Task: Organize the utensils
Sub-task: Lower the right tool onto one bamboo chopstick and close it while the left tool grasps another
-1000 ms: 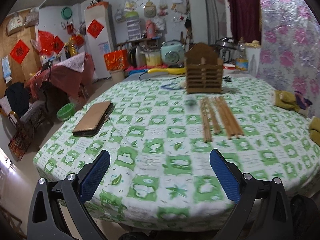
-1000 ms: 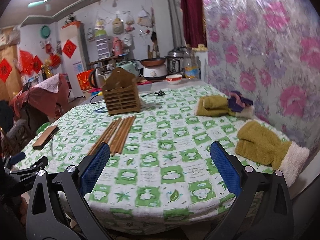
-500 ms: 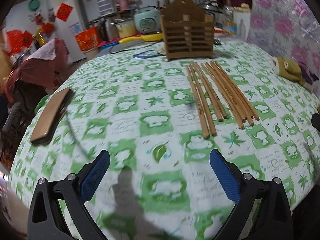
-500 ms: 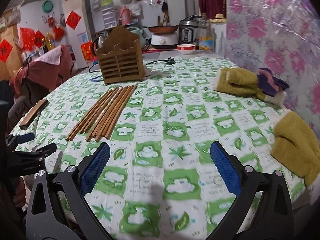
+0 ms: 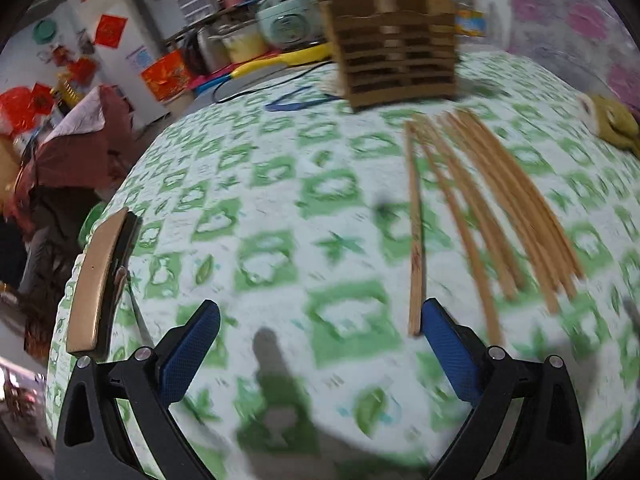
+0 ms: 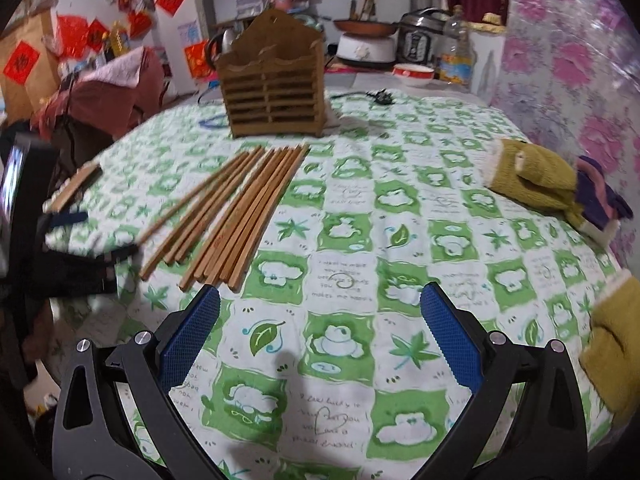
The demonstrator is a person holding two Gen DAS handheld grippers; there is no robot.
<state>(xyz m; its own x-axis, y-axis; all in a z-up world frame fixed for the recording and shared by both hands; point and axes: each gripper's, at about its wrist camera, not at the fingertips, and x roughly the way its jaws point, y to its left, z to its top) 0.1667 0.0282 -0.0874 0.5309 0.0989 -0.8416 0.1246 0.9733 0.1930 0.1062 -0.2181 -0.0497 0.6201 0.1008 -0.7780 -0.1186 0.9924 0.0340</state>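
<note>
Lived-in home, kitchen-dining corner. Round worktop (image 6: 400, 216) under green-and-white printed cloth. Rice cooker (image 6: 420, 42), frying pan (image 6: 362, 26), red-rimmed bowl (image 6: 414, 74) on counter behind. White fridge (image 5: 120, 52) with red paper decorations (image 5: 110, 31). Floral plastic sheeting (image 6: 568, 52) on wall; utensils hung above.

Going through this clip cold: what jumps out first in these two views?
A fan of wooden chopsticks lies flat on the green-and-white checked tablecloth, with the slatted wooden holder standing upright just beyond their far ends. Both claws are open and empty: the left claw is low beside the leftmost stick's near end, the right claw near the bundle's near ends. Mustard-yellow mittens lie at the table's right side.
</note>
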